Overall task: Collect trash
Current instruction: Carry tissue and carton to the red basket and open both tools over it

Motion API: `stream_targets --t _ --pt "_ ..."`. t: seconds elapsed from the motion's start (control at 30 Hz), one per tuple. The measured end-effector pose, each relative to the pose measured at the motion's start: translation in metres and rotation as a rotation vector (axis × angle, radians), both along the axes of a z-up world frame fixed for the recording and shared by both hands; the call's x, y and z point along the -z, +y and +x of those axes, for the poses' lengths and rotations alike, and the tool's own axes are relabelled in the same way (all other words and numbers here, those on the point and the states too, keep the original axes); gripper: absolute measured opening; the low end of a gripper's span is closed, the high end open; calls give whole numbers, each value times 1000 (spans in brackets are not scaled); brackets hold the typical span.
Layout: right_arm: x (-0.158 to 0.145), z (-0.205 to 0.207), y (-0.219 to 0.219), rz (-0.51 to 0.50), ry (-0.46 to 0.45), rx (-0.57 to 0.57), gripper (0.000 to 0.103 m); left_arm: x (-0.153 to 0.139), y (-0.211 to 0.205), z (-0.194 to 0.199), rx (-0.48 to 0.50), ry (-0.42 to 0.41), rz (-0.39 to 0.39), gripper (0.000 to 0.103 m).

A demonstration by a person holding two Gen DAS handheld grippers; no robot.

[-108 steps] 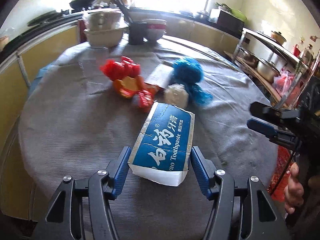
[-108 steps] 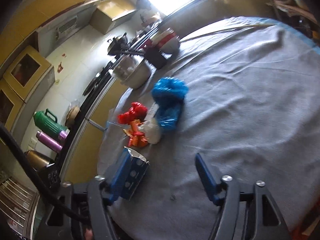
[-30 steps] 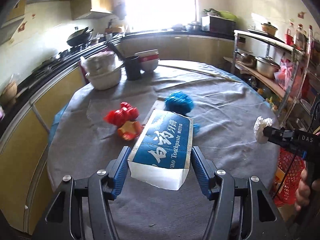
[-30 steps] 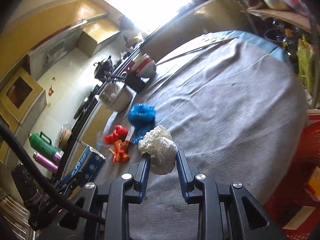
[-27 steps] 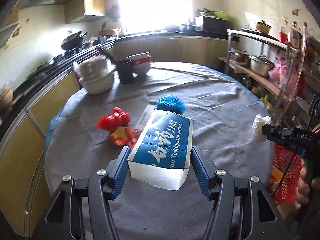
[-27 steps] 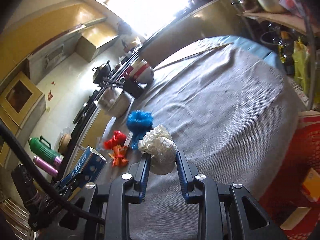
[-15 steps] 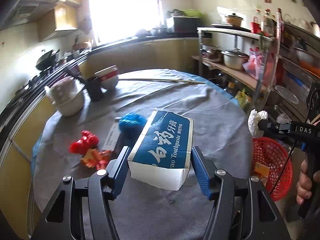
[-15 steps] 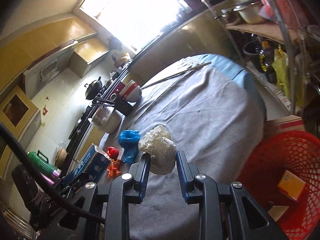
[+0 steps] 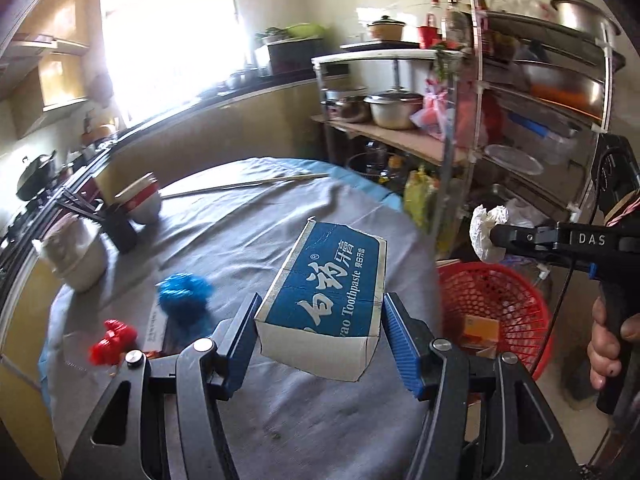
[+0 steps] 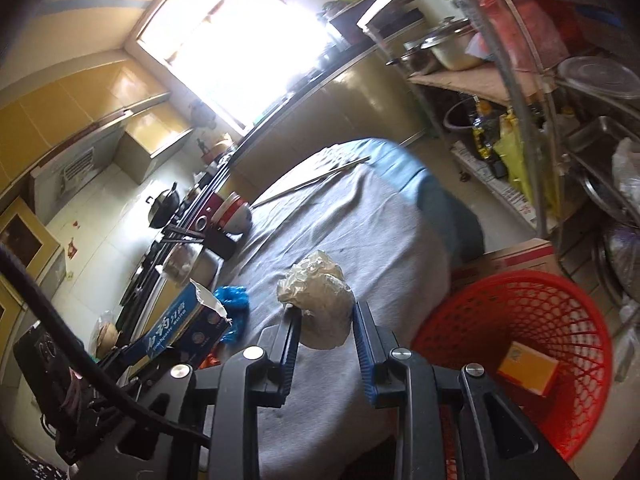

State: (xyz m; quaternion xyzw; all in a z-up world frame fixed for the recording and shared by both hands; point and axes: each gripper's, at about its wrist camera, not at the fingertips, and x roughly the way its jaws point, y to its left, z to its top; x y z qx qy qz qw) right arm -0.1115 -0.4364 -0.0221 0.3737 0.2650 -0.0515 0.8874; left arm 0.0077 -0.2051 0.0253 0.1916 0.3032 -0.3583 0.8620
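Observation:
My left gripper is shut on a blue and white toothpaste box and holds it above the grey round table. My right gripper is shut on a crumpled white wad near the table's edge; the wad also shows in the left wrist view. A red mesh basket stands on the floor beside the table with a yellow carton inside; it also shows in the left wrist view. A blue crumpled bag and red wrappers lie on the table.
Bowls, a dark cup and a white pot stand at the table's far left. A long stick lies at the back. A metal shelf rack with pots stands to the right. A cardboard box sits behind the basket.
Both grippers have swung right, away from the table's middle, carrying the box and the wad. The red basket has come into full view beside the table.

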Motion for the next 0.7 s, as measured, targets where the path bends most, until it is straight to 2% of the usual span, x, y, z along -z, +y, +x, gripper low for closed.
stream_targets --t 0.4,0.7 --pt "-2 -69 -44 -20 27 160 29 -4 -61 -24 158 39 -15 63" --pt "19 -100 -64 23 92 212 29 21 -96 -44 264 115 52 63"
